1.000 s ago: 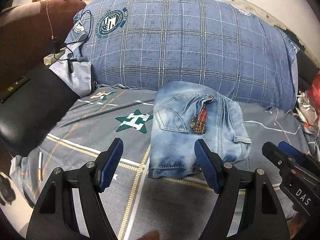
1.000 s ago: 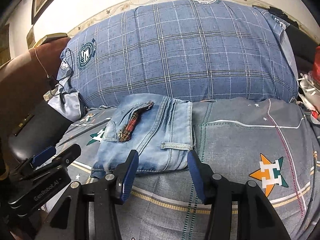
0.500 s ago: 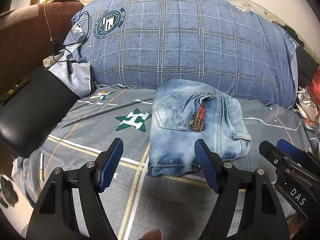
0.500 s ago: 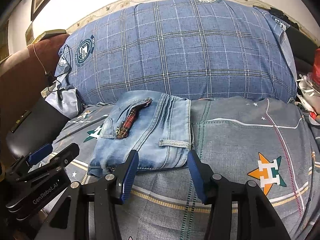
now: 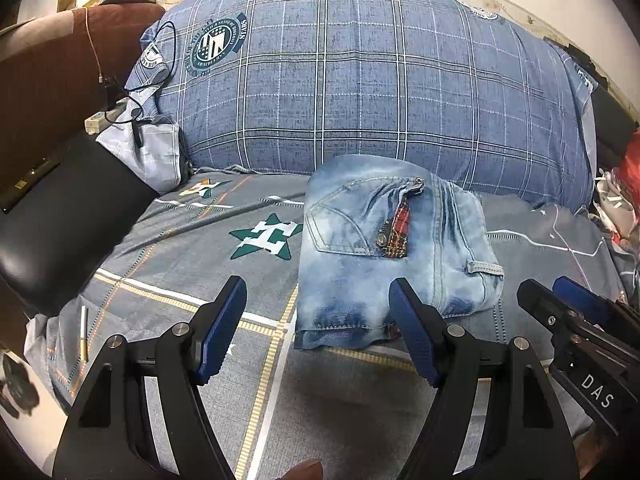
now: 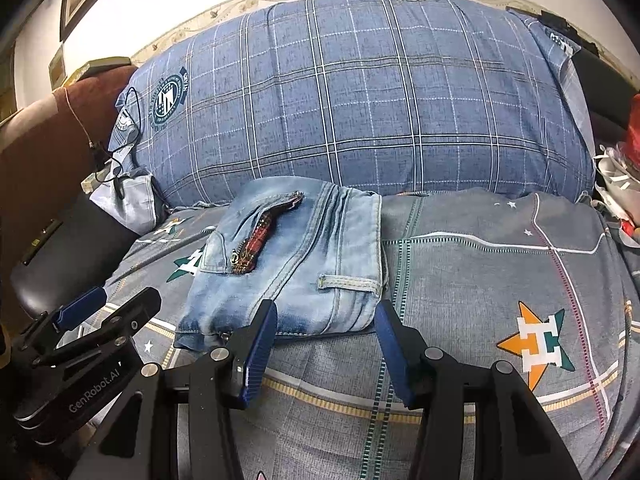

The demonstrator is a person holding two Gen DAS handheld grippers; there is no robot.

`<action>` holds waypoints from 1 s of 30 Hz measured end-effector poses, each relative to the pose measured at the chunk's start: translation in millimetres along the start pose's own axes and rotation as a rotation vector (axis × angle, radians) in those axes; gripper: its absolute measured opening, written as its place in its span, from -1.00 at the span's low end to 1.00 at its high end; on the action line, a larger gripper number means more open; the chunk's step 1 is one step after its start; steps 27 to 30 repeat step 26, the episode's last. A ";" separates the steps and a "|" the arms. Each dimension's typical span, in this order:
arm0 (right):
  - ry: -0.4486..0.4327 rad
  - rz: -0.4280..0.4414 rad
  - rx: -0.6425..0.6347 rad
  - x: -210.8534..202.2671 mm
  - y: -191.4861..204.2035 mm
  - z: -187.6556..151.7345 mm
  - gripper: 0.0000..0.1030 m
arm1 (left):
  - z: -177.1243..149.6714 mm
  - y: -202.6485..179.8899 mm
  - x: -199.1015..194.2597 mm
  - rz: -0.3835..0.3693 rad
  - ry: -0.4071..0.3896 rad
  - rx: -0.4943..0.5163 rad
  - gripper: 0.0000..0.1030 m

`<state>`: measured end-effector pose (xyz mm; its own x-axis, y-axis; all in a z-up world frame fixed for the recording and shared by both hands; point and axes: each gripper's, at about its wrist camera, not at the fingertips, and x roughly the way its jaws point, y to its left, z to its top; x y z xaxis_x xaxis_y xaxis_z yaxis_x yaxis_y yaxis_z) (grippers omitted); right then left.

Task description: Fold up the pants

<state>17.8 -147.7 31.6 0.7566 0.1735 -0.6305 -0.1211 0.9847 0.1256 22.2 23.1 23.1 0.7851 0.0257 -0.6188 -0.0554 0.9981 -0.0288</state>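
Note:
The light-blue jeans (image 5: 392, 248) lie folded into a compact rectangle on the grey bed sheet (image 5: 200, 248), back pocket and red plaid trim up; they also show in the right wrist view (image 6: 296, 264). My left gripper (image 5: 318, 320) is open and empty, held just in front of the jeans' near edge. My right gripper (image 6: 326, 328) is open and empty, close to the jeans' near right corner. Each gripper shows in the other's view: the right one (image 5: 568, 300) at the right, the left one (image 6: 108, 312) at the left.
A big blue plaid pillow (image 5: 360, 92) stands behind the jeans. A dark chair or cushion (image 5: 52, 216) and cables (image 5: 132, 108) are at the left. A cigarette-like stick (image 5: 83, 334) lies at the sheet's left edge. Red and white clutter (image 6: 624, 184) sits at the right.
Both grippers have drawn back slightly from the jeans and stay open. The folded jeans have not moved.

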 end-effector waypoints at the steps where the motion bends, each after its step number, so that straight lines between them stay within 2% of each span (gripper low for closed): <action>1: 0.003 0.000 0.000 0.5 -0.1 -0.2 -0.05 | 0.1 0.0 0.1 0.000 0.000 0.001 0.44; 19: 0.026 0.000 0.010 5.4 -0.2 -1.6 -0.05 | -0.9 -0.7 5.8 -0.024 0.019 0.009 0.44; 30: 0.050 0.028 0.069 8.5 -11.4 -2.1 -0.05 | -1.1 2.4 6.2 -0.035 0.007 -0.002 0.44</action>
